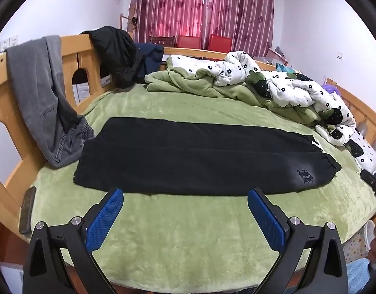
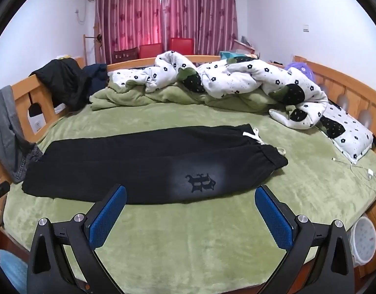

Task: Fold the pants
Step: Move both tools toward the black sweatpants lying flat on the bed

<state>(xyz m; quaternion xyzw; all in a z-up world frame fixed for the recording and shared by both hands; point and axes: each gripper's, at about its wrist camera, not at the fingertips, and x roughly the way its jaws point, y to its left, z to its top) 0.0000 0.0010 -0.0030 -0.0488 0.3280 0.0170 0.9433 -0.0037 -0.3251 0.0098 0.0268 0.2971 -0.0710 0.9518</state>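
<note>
On the bed, the black pants are lying leg over leg, lengthwise folding apparently done; both grippers' jaws are gaping empty, crosswise folds remaining.

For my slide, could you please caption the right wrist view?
Open right gripper above green blanket, facing black pants laid flat.
</note>
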